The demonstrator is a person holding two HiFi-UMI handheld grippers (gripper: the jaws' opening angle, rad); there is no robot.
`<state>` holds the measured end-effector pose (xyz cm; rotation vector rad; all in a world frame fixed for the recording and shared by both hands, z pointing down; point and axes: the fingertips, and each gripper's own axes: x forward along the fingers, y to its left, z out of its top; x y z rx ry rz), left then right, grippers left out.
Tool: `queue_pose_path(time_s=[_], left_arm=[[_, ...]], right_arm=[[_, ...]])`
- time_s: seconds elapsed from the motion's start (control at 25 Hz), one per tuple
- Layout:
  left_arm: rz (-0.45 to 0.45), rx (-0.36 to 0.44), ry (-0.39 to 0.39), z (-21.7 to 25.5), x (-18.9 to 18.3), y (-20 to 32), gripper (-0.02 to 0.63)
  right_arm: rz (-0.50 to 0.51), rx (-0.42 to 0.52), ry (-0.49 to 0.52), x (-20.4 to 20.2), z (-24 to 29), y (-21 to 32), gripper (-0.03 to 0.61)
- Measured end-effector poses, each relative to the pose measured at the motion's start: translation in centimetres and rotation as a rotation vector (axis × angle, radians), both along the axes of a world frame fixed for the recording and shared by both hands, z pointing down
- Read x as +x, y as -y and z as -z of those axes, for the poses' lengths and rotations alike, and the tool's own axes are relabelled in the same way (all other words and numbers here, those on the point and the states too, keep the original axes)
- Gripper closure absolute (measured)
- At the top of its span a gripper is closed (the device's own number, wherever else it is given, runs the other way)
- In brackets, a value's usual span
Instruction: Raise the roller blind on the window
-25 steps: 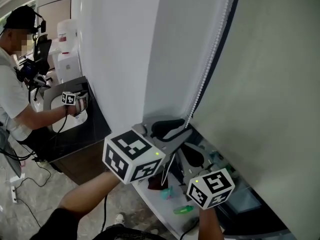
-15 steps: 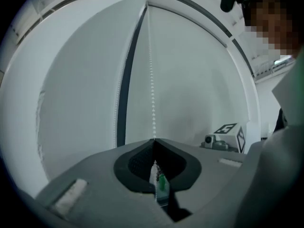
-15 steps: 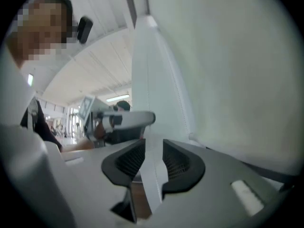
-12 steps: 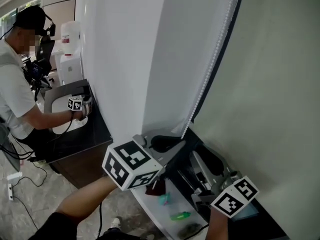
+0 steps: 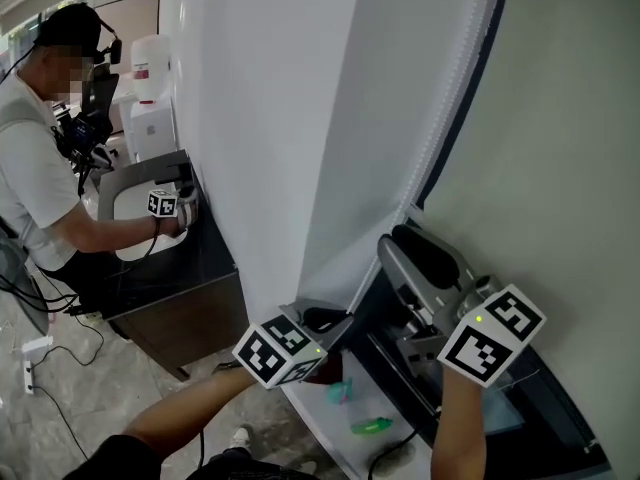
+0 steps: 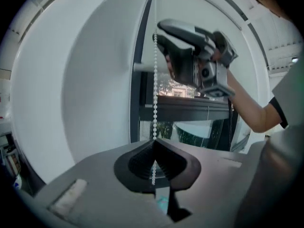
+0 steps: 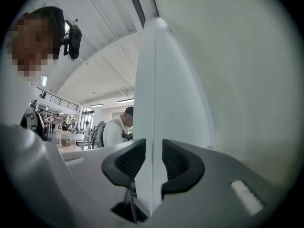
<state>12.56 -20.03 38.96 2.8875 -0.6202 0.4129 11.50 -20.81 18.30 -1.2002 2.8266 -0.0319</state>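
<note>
The pale grey roller blind (image 5: 560, 148) hangs at the right, with its white bead chain (image 5: 455, 98) running down beside the dark window frame. My left gripper (image 5: 335, 320) is low on the chain and shut on it; in the left gripper view the bead chain (image 6: 155, 80) drops straight into the closed pads of the left gripper (image 6: 154, 148). My right gripper (image 5: 415, 248) is higher up the chain. Its jaws are closing. In the right gripper view the bead chain (image 7: 153, 89) passes through the gap of the right gripper (image 7: 153, 163), clear of both pads.
A broad white pillar (image 5: 260, 118) stands left of the window. Below lies a white sill (image 5: 310, 408) with small green and teal items (image 5: 368, 426). At the far left a person (image 5: 40, 178) works at a black counter (image 5: 170, 268) with a sink.
My left gripper has closed on the chain and moved down. My right gripper has let go, opened and risen from below the left one to above it.
</note>
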Motion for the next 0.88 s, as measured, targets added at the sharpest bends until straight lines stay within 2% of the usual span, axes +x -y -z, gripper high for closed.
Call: queue_pose_path(time_s=[0.16, 0.2, 0.28, 0.4, 0.52, 0.6, 0.76, 0.88], left_arm=[[-0.016, -0.097, 0.049, -5.6, -0.1, -0.7, 0.603], [-0.019, -0.109, 0.045, -6.3, -0.1, -0.8, 0.603], [-0.027, -0.116, 0.041, -6.7, 0.1, -1.0, 0.603], [-0.053, -0.123, 0.038, -6.6, -0.1, -0.9, 0.601], [-0.067, -0.136, 0.013, -6.1, -1.0, -0.9, 0.586], [-0.076, -0.133, -0.072, -3.8, -1.5, -1.2, 0.490], [-0.099, -0.073, -0.291, 4.6, -2.4, -1.2, 0.489], [-0.095, 0.004, -0.365, 9.8, -2.6, -0.6, 0.489]], right_arm=[[-0.001, 0.011, -0.048, -1.0, -0.4, 0.8, 0.481], [-0.005, 0.019, -0.059, -1.0, -0.5, 0.9, 0.521], [-0.004, 0.035, -0.069, -1.1, -0.6, 0.8, 0.558], [-0.025, 0.070, -0.057, -0.9, -0.6, 0.6, 0.565], [-0.092, 0.131, -0.074, 0.0, -1.2, 1.0, 0.569], [-0.101, 0.123, -0.082, 0.2, -2.0, 1.2, 0.569], [-0.109, 0.069, -0.127, -0.1, -5.6, 1.4, 0.569], [-0.113, 0.018, -0.143, 0.1, -9.2, 1.0, 0.569]])
